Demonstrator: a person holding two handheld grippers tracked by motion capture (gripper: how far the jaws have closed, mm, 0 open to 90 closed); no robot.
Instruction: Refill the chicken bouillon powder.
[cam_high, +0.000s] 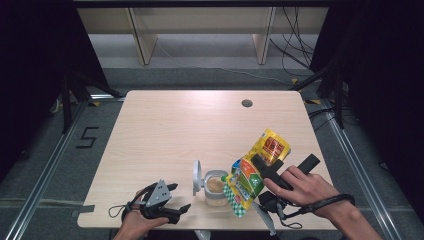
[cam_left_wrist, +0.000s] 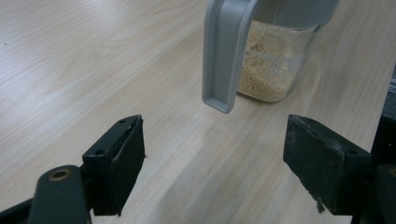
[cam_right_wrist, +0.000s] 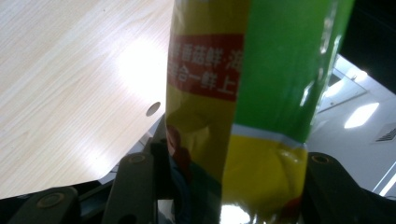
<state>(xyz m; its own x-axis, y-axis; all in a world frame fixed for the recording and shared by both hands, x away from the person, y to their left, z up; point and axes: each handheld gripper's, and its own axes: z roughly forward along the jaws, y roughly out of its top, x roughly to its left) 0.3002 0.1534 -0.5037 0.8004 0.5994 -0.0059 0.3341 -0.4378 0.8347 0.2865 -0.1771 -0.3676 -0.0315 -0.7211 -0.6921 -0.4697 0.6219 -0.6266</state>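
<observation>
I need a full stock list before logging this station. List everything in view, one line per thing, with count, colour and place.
Jar: 1, clear with beige granules inside, near edge of the table, right of centre.
Jar lid: 1, grey, flipped open and standing at the jar's left side.
Seasoning pouch: 1, yellow, green and red, tilted with its lower end over the jar, held in the right gripper.
Table: 1, light wood, centre of the high view.
Cable hole: 1, grey, far part of the table top.
Cables: several, black, floor beyond the table.
Left gripper: 1, black, fingers open, near left edge.
Right gripper: 1, black, fingers shut on the pouch.
</observation>
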